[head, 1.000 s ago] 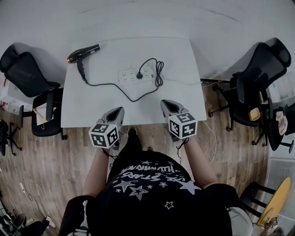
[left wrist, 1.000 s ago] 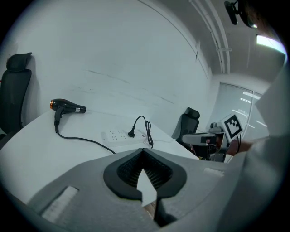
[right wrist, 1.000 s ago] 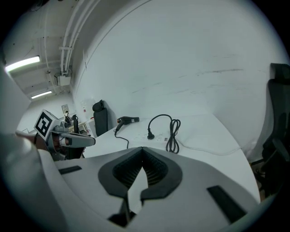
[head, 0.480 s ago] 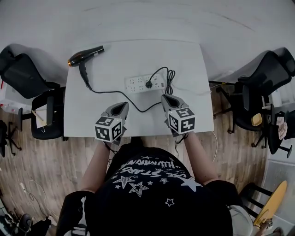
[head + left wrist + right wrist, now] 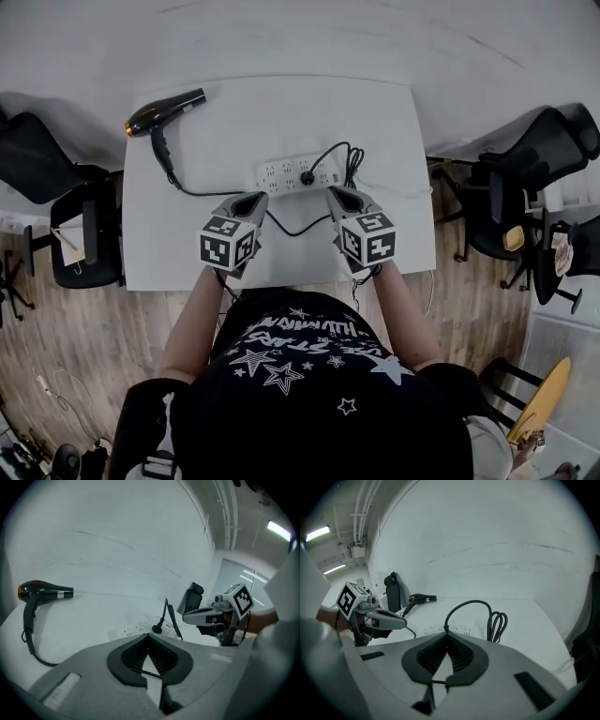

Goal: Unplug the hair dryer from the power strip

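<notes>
The left gripper (image 5: 255, 198) and right gripper (image 5: 335, 192) are hovering shut and empty (likely lining up) just before the power strip (image 5: 279, 173), which is holding the plug (image 5: 307, 176) of the hair dryer (image 5: 161, 112).

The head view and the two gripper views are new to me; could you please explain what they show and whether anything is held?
There is no robot: a person holds a two-jaw tool in each hand, the left gripper and the right gripper; the marker cubes belong to them. The head view looks down from a camera on the person's head. Each gripper view comes from a camera riding on that gripper, looking along its jaws. On the white table lie a black hair dryer and a white power strip, with the dryer's black plug in it and spare cord looped beside it. Both grippers have their jaws together and hold nothing; they hover short of the strip.
</notes>
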### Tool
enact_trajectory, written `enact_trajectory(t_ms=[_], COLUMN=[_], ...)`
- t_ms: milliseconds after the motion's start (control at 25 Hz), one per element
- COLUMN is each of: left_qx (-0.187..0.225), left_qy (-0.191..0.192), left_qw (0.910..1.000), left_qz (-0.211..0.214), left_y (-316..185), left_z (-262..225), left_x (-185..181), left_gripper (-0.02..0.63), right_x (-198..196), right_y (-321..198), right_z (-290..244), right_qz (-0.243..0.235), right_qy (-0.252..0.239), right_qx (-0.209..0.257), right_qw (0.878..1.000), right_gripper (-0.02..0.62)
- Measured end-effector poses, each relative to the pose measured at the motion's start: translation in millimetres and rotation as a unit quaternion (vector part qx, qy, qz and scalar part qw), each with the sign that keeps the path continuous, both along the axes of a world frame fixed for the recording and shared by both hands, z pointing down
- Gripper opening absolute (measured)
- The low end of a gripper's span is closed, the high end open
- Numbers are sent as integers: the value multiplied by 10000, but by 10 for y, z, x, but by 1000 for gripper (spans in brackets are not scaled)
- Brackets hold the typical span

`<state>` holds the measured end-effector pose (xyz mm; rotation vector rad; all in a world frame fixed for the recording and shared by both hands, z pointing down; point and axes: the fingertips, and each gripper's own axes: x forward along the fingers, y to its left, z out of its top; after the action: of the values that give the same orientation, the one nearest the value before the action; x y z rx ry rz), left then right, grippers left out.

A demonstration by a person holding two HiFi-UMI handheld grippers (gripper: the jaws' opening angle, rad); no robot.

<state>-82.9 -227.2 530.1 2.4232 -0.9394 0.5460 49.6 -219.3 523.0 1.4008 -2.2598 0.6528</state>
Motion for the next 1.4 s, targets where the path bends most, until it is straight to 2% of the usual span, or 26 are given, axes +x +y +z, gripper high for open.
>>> enact_trajectory(t_ms=[280,680,920,1240,1400], left_qx=[-229,-510,-562,-589,-494], left_qy=[-97,-197,-175,-354,-605], left_qw=[9993,9975,9970,9971,9966], left_qz=[286,458,494,335,246], left_y=[-195,-294,-360,-375,-389], left_z=[202,451,521,567,575], left_x=[84,98,107,149,155], left_gripper=[6,7,6,8,6], right_x=[5,-19,-6,54,-28], right_y=[-131,-171,-196,-244,-295], right_z=[84,193,188,191,225], right_qz=[187,381,515,279,-96], right_qy=[122,272,284,222,202], right_qx=[-154,-448,-460,-448,-480], right_qw=[9996,9979,9972,9984,9986], right_gripper=[9,9,9,9,9])
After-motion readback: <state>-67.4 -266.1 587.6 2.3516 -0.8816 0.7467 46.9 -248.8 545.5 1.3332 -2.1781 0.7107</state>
